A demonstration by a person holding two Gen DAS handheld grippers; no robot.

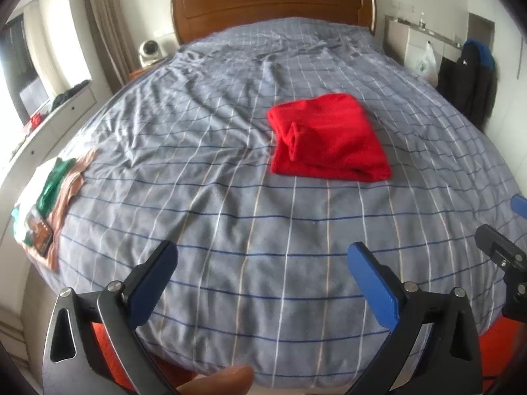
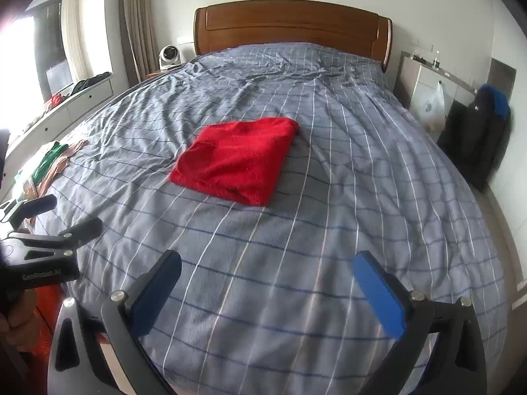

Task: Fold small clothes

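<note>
Left gripper (image 1: 263,263), seen from its own wrist camera, with jaws spread wide and nothing between them, held above the foot of the bed; its body appears again at the left edge of the right wrist view (image 2: 49,227), bearing pale lettering too blurred to read with certainty. Right gripper (image 2: 266,273), likewise spread wide and empty; only part of it enters the left wrist view at the right edge (image 1: 504,256), the rest cut off by the frame. Red garment (image 1: 326,138) (image 2: 235,159), folded into a rough rectangle, lying flat on the grey checked bedspread (image 1: 204,171) (image 2: 346,197) near the middle of the bed, well apart from both grippers; one small flap stands up on its left side in the left wrist view. Pile of small clothes (image 1: 49,197) (image 2: 49,161), green, white and pinkish-tan, at the left edge of the bed; a dark printed panel lies on it, its design not legible. Wooden headboard (image 1: 273,6) (image 2: 293,26) at the far end; small white fan (image 1: 150,51) (image 2: 169,56) beside it on the left. White plastic bag (image 1: 426,61) (image 2: 434,103) hanging on the right, contents not discernible; dark jacket with blue trim (image 1: 471,79) (image 2: 484,131) next to it. A fingertip (image 1: 217,380) intrudes at the bottom edge of the left wrist view.
</note>
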